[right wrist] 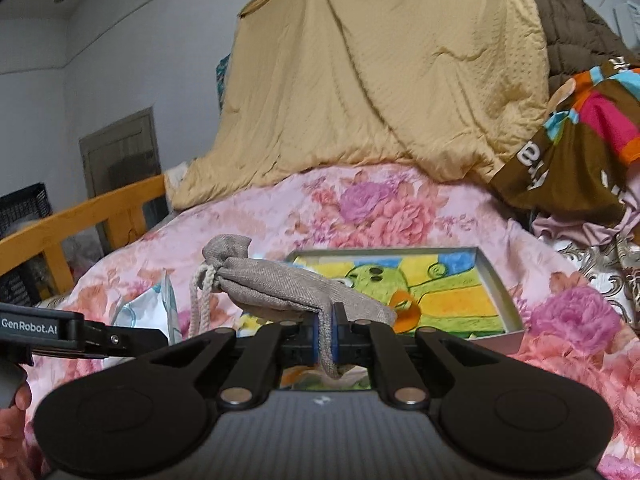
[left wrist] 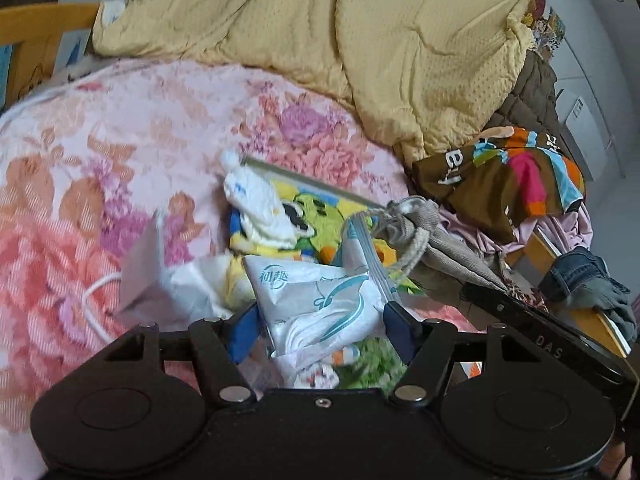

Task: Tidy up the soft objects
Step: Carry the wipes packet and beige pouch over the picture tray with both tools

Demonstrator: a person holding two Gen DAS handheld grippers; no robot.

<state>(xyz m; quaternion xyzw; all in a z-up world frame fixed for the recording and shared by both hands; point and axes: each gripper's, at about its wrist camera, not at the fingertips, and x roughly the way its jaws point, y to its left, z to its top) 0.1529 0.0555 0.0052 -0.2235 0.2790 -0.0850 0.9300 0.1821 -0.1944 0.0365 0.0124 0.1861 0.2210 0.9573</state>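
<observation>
Both hands full over the flowered bed.

My right fingers (right wrist: 328, 334) were pinched tight on the hem of a grey drawstring pouch (right wrist: 280, 284), held above the picture tray (right wrist: 502, 280) on the flowered bedspread (right wrist: 400, 208). My left fingers (left wrist: 320, 320) stood wide around a white tissue pack (left wrist: 316, 300), their pads at its sides, just in front of that tray, beside the pouch.

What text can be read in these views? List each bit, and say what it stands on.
"初趣": on the white tissue packet between the left gripper fingers.
"DAS": on the right gripper's black body, rest hidden.
"GenRobot.AI": on the left gripper's black body.
"ey", partial: on the brown striped garment; the rest is folded away.
</observation>
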